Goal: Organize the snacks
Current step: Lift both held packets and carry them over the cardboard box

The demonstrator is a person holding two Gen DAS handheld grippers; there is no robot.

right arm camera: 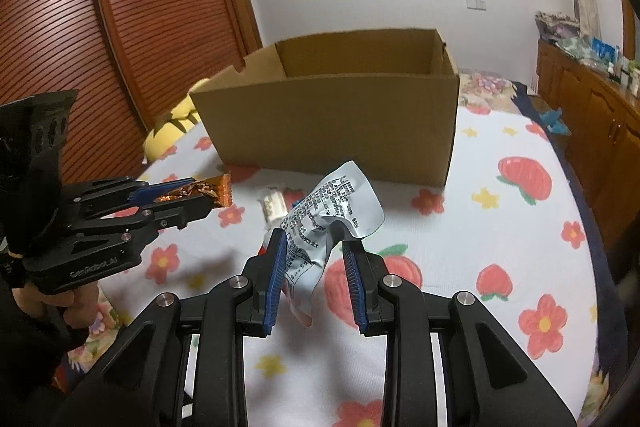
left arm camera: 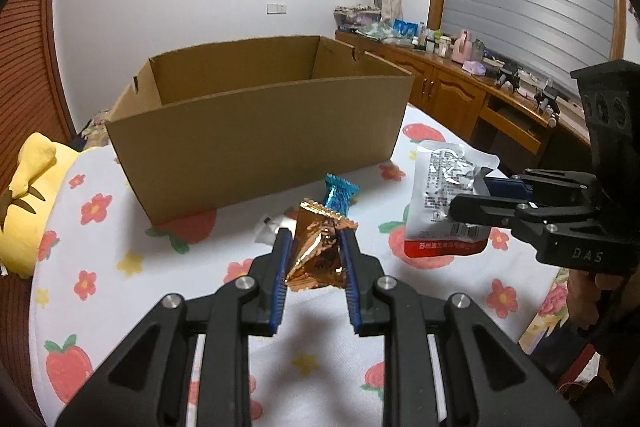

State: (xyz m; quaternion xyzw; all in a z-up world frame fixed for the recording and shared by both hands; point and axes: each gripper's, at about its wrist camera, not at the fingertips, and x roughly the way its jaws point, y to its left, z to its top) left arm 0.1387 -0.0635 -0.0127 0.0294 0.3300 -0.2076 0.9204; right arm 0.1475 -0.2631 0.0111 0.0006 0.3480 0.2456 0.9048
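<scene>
- Left gripper [left arm camera: 316, 259] is closed on a copper foil snack packet [left arm camera: 320, 251], with its blue pads pressing the crumpled middle of the wrapper from both sides, and the packet is held above the bed cover.
- Right gripper [right arm camera: 316, 267] is closed on a silver snack pouch [right arm camera: 328, 219], which has a red band at the bottom; the pads hold the lower part, and the printed upper part bends freely above them.
- Both packets are in the air, near the front wall of the open cardboard box [left arm camera: 256, 131], which stands on the strawberry bed cover [left arm camera: 120, 267] at the far side.
- A blue foil candy [left arm camera: 339, 191] and a small white wrapped snack [right arm camera: 273, 205] lie on the cover between the grippers and the box.
- A yellow plush toy [left arm camera: 28, 195] lies at the left edge, beside the box.
- I judge both packets to be light and thin; foil is slippery and crushes easily, so a grip across the middle of the body looks safer than one on a sealed edge.
- The pouch is soft and may swing or fold when it is carried over the box wall, so a slow move is better.
- The two small pieces on the cover look low and flat; I think each needs a pinch from above on its thickest part.
</scene>
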